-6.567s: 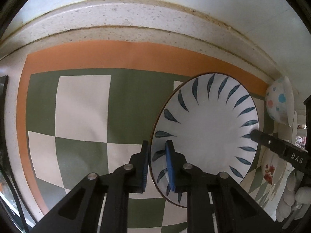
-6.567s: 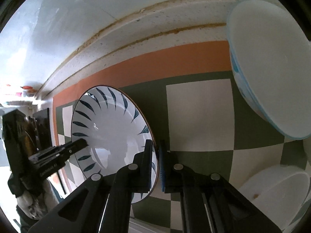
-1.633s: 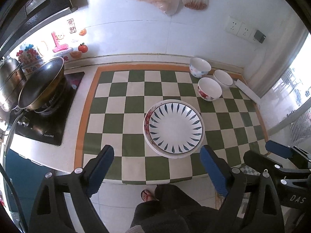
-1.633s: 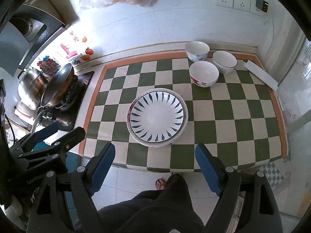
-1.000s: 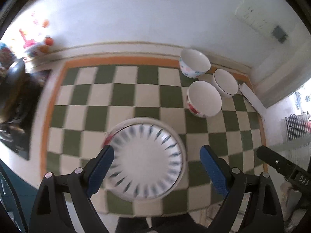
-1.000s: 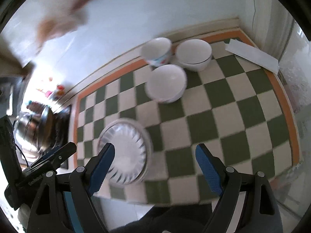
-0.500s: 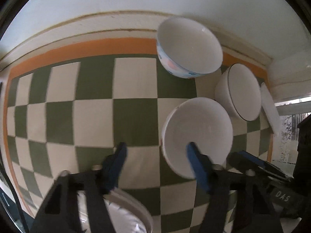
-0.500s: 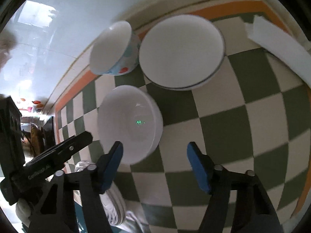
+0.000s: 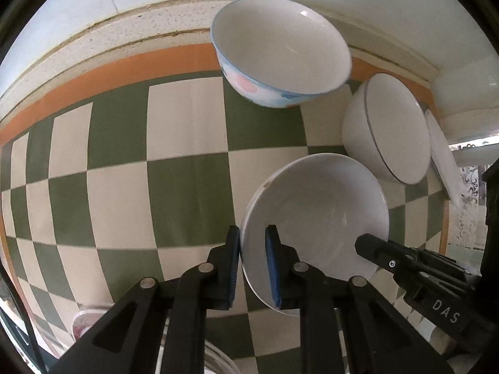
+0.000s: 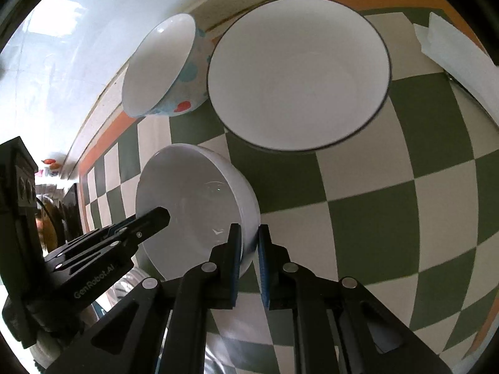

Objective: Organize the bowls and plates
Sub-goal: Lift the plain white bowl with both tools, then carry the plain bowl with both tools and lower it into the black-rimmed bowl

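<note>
A plain white bowl (image 9: 321, 215) sits on the green and cream checked mat; it also shows in the right wrist view (image 10: 193, 205). My left gripper (image 9: 252, 249) is shut on its left rim, one finger inside and one outside. My right gripper (image 10: 249, 249) is shut on its right rim the same way. A dotted bowl (image 9: 280, 53) stands behind near the wall and shows in the right wrist view (image 10: 165, 68). A dark-rimmed white bowl (image 9: 389, 131) stands to the right and shows in the right wrist view (image 10: 296, 84).
The wall and counter ledge (image 9: 124, 31) run along the back. A white flat strip (image 10: 458, 62) lies at the mat's far right. The edge of the stacked plates (image 9: 215, 358) shows at the bottom, near me. The right gripper's body (image 9: 430, 286) reaches in from the right.
Both grippers came down from high above the counter to the plain white bowl and closed from wide open onto its opposite rims. The stacked plates slipped out of view below.
</note>
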`<state>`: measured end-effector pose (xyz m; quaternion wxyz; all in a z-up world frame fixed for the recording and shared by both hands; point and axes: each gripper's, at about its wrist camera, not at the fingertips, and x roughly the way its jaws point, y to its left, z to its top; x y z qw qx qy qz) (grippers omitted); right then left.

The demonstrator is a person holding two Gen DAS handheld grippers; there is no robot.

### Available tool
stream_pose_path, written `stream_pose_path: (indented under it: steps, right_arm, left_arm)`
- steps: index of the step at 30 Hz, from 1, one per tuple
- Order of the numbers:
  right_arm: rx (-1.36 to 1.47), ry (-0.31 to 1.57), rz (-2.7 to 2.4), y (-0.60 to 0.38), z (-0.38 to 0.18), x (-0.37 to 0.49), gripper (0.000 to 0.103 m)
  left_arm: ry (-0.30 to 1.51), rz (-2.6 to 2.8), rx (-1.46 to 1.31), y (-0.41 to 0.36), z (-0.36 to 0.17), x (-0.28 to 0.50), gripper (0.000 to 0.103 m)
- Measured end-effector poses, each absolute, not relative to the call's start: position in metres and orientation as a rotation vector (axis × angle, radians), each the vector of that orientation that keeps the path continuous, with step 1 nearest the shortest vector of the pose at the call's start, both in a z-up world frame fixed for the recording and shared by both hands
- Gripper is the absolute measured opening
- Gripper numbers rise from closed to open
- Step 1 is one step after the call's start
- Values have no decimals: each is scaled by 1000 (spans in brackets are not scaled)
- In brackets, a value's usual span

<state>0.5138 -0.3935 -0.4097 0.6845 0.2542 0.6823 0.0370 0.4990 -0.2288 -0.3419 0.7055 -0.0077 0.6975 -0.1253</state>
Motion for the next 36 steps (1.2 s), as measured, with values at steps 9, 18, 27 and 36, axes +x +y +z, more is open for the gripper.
stream_pose_path:
  steps: [9,18,27,36]
  right_arm:
    - [548,1527,109,-386,-374,467,12]
    - [536,1553,99,-388,-366,405,12]
    - [549,1596,86,-419,-382,366,12]
    - [535,1626,79,-421,-395,356,12]
  left_arm:
    - [1539,-320,-32,-228,-312,449,14]
    - [1560,-358,13,-243,-317,397,14]
    - [1599,-369,66,-259,-338,369,14]
    - [1632,-367,94,-276,-358,357,14]
